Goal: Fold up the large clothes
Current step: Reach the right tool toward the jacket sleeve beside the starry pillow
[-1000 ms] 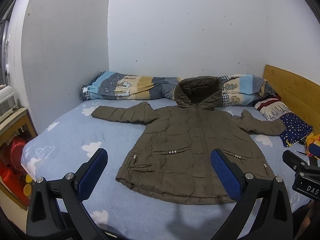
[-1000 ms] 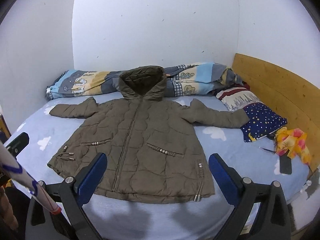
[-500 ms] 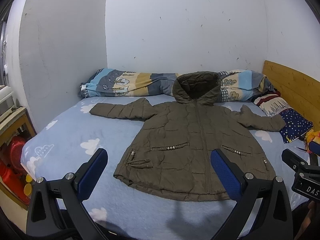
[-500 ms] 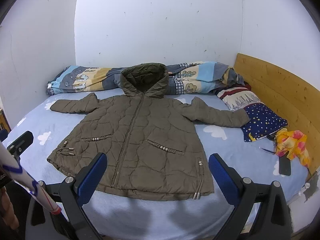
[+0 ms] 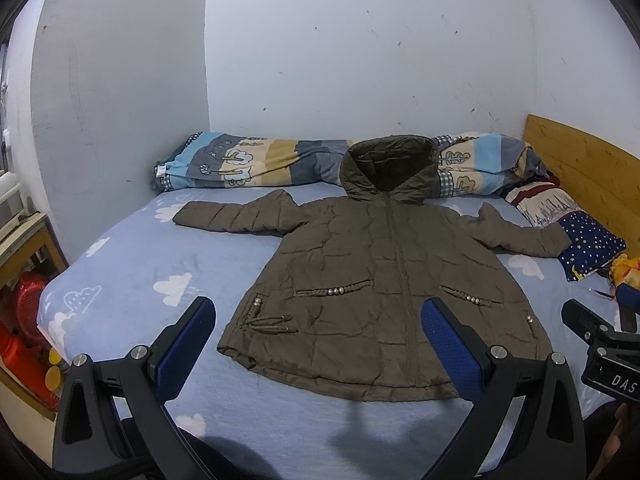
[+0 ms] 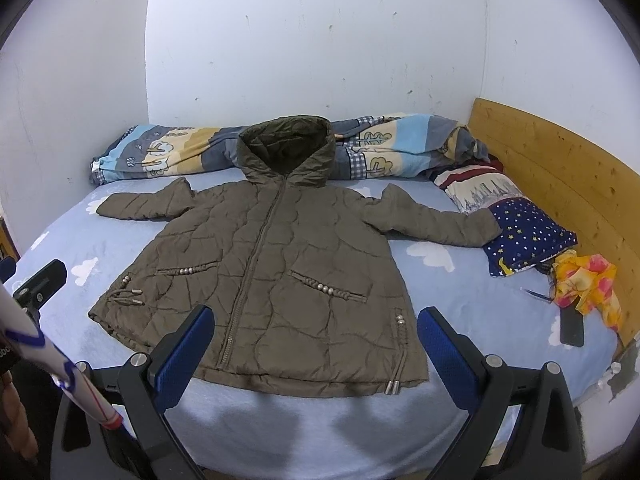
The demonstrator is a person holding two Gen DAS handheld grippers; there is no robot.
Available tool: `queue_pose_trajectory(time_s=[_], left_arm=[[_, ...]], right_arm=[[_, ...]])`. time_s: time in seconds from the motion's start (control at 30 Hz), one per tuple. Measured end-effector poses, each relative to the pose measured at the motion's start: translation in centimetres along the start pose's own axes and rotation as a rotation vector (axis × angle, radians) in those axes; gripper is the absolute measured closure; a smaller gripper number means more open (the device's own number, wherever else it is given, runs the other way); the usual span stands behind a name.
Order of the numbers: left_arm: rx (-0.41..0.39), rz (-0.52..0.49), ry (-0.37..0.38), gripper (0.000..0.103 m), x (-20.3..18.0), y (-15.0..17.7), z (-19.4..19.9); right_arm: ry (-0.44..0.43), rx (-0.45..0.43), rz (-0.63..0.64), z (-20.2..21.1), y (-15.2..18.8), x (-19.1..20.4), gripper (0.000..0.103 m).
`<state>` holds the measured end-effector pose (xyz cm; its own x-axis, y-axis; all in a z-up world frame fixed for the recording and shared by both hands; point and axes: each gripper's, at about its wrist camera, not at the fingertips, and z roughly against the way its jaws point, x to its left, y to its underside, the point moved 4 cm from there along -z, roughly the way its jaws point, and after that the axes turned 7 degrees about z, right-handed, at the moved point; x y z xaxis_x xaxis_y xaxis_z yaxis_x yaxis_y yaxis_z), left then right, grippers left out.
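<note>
Lying flat and face up on the blue cloud-print bed (image 5: 132,264), one olive quilted jacket (image 5: 380,280) serves as the landmark, zipped, with its two sleeves spread outward and its hood propped against the rolled quilt (image 5: 248,164) along the far wall. Left of the jacket a broad strip of bare sheet runs to the bed's left edge, beyond which red items (image 5: 24,320) sit beside a wooden stand. Nearer than the jacket's hem, a band of bare sheet runs to the bed's front edge. Right of the jacket the room is tighter: its right cuff touches one star-patterned pillow (image 6: 528,236), a striped pillow (image 6: 476,188) lies behind that, and one yellow-pink cloth (image 6: 584,284) with one dark phone (image 6: 571,329) lies beside the wooden headboard (image 6: 560,168).

One left gripper (image 5: 318,346) hangs over the front edge before the jacket's hem, its two blue-padded fingers spread wide and holding nothing. One right gripper (image 6: 314,350) hangs likewise before the hem, jaws spread wide, empty.
</note>
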<state>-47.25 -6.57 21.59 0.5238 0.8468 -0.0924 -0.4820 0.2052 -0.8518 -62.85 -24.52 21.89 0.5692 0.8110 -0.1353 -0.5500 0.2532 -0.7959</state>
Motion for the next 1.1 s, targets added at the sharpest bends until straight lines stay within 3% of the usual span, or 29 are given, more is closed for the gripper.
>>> queue_pose_trajectory(time_s=[0.47,0.7,0.9,1.1], left_arm=[[0.022,-0.002,0.002,0.0,-0.3,0.4,-0.9],[0.044,-0.01,0.016,0.0,-0.9,-0.3,-3.1],[0.081,-0.01,0.03,0.0,-2.3,-2.2,-8.4],[0.09,-0.049,0.028,0.0,-4.8,-4.9,-16.7]], right_arm=[[-0.008,0.021,0.0,-1.0,0.4,-0.1,0.0],[-0.023,0.048,-0.01,-2.2,0.9,-0.4,0.0],[-0.078,0.1,-0.101,-5.0,1.3,-3.2,0.0],[-0.153,0.161,-0.247,-9.0,1.4,-7.9,0.0]])
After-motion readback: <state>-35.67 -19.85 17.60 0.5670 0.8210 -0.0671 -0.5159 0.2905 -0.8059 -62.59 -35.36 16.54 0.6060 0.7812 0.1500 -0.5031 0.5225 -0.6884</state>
